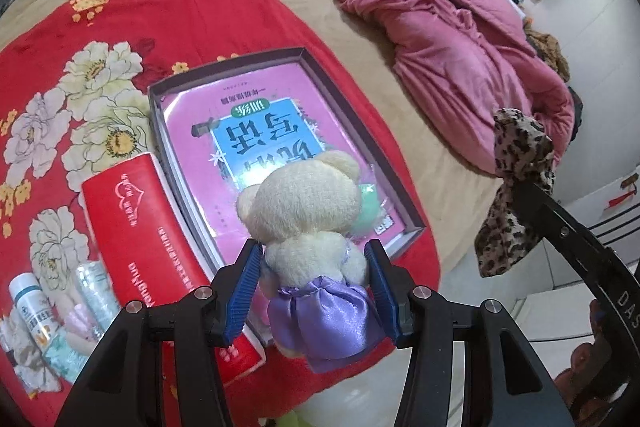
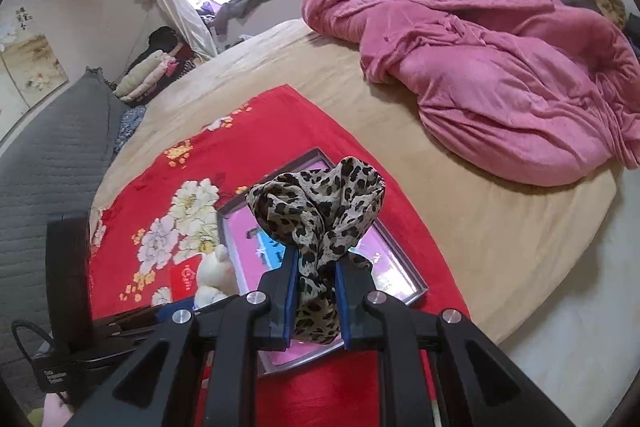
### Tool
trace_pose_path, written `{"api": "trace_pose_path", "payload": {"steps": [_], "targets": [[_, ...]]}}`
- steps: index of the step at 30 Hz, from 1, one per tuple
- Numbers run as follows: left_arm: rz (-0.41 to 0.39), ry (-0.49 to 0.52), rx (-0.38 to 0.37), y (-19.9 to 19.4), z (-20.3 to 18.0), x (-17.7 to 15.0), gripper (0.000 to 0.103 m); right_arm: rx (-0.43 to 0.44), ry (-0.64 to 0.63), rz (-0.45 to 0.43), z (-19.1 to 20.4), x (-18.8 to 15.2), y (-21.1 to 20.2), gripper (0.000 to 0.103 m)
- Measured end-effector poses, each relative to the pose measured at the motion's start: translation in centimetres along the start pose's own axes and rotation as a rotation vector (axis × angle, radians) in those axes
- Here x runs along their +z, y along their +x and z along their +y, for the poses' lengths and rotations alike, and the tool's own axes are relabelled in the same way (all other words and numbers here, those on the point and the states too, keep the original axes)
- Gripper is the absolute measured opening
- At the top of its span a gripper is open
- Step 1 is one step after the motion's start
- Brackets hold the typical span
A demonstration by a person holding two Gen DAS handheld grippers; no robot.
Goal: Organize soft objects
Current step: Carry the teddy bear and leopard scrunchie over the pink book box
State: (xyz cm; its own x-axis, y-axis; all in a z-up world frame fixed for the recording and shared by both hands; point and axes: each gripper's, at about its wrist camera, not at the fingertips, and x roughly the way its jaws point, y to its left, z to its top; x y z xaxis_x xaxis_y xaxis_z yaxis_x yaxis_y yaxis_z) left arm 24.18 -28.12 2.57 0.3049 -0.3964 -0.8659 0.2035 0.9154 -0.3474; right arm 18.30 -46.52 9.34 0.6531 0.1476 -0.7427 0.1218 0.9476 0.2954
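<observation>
My left gripper [image 1: 314, 259] is shut on a cream plush bear [image 1: 308, 203] in a purple satin skirt and holds it over the near end of an open box [image 1: 320, 75] that has a pink book inside. A small green soft thing [image 1: 370, 207] lies in the box behind the bear. My right gripper [image 2: 316, 263] is shut on a leopard-print cloth [image 2: 320, 203], held above the same box [image 2: 400, 255]. The cloth also shows at the right of the left wrist view [image 1: 516, 187], and the bear shows in the right wrist view [image 2: 214, 275].
The box lies on a red flowered blanket [image 1: 120, 27] on a tan bed [image 2: 460, 211]. A red pack [image 1: 136, 227], a white bottle [image 1: 32, 307] and small packets lie left of the box. A pink quilt [image 2: 500, 67] is heaped at the far side.
</observation>
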Motion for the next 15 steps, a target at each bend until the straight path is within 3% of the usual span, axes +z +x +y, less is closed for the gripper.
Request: {"api": "trace_pose_path", "payload": {"steps": [15], "targets": [[0.089,0.014,0.074,5.6,1.2,0.8,0.055,-0.038,0.092,0.097,-2.6,-1.4,6.1,0.017]]}}
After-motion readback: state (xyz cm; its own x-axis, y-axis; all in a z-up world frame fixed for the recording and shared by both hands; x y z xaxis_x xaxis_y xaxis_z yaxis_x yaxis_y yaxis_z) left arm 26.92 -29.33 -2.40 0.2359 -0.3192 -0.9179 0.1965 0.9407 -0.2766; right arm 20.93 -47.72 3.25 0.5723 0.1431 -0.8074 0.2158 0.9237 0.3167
